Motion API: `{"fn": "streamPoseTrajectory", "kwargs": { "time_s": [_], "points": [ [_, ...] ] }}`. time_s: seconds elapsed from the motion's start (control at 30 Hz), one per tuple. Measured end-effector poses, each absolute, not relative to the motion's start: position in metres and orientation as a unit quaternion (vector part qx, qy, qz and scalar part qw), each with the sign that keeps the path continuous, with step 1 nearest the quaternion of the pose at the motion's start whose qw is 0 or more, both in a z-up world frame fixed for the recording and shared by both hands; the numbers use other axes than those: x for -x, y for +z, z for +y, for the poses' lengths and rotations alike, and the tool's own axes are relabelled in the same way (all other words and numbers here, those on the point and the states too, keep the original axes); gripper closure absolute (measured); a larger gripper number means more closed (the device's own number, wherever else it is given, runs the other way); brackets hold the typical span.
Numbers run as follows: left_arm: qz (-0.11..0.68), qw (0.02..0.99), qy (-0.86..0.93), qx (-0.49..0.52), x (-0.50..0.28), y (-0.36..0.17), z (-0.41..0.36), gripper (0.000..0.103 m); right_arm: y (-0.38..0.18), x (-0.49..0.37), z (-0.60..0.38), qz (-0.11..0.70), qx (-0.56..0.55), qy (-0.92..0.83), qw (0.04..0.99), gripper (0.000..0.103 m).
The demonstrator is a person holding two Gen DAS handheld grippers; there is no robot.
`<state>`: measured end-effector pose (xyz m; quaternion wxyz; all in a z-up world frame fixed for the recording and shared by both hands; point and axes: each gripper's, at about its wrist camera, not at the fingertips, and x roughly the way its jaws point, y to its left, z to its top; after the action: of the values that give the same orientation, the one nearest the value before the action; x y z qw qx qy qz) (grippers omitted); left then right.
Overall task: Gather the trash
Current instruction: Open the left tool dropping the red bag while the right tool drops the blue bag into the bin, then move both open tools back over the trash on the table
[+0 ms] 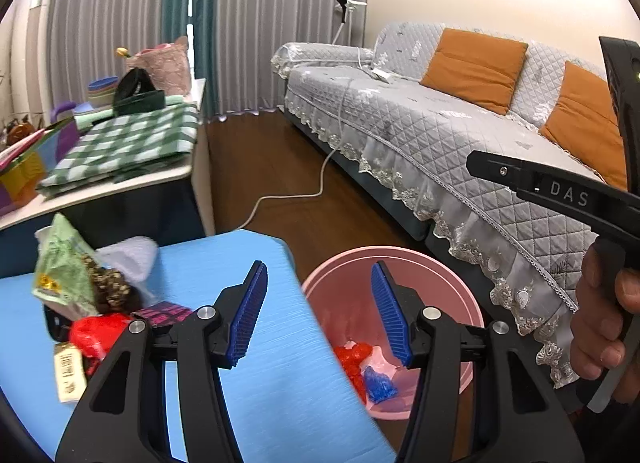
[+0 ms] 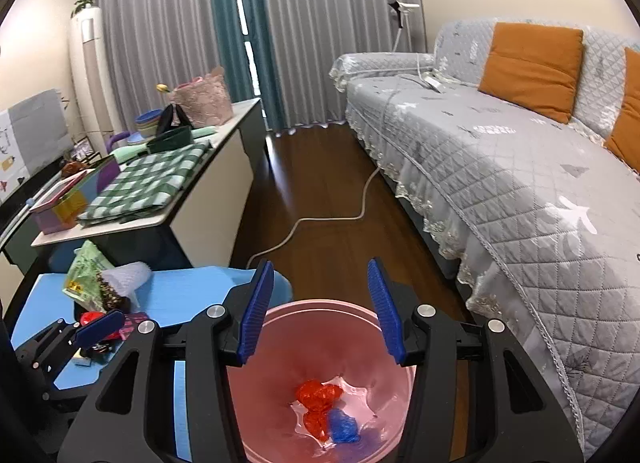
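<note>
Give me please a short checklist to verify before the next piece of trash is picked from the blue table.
1. Left gripper jaws open, holding nothing: ok.
2. Right gripper jaws open and empty, above the pink bin: ok.
3. Bin has room; only red wrappers and a blue wrapper at the bottom: ok.
4. Trash pile left on the blue table: ok.
5. Which piece lies free of the others: cannot tell.

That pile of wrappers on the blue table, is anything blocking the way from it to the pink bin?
Nothing visible does. The wrappers lie on the blue table, and the pink bin stands right beside its edge, mouth open. Both grippers, left and right, are open and empty.
</note>
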<state>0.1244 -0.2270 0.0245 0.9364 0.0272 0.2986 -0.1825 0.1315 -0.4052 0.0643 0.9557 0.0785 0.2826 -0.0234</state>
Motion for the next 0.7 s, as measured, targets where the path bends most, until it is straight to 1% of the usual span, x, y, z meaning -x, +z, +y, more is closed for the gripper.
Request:
{"fn": "streamPoseTrajectory", "kwargs": {
  "time_s": [0.27,0.43,0.57,0.7],
  "points": [
    [0.287,0.943,-0.165,-0.021,-0.106,0.039,-0.191,0.049,0.076,-0.117,-0.375,0.255,-0.051,-0.019,0.965,0.053],
    [0.282,0.947,-0.154,-0.013,-0.094,0.046,-0.167,0.049,0.081,-0.111,-0.363,0.251,-0.042,-0.025,0.967,0.053],
    [0.274,0.951,-0.143,-0.005,-0.083,0.051,-0.145,0.042,0.087,-0.103,-0.352,0.244,-0.037,-0.022,0.969,0.053],
    [0.263,0.956,-0.13,0.002,-0.073,0.056,-0.124,0.042,0.089,-0.098,-0.337,0.251,-0.029,-0.005,0.967,0.051]
  ]
}}
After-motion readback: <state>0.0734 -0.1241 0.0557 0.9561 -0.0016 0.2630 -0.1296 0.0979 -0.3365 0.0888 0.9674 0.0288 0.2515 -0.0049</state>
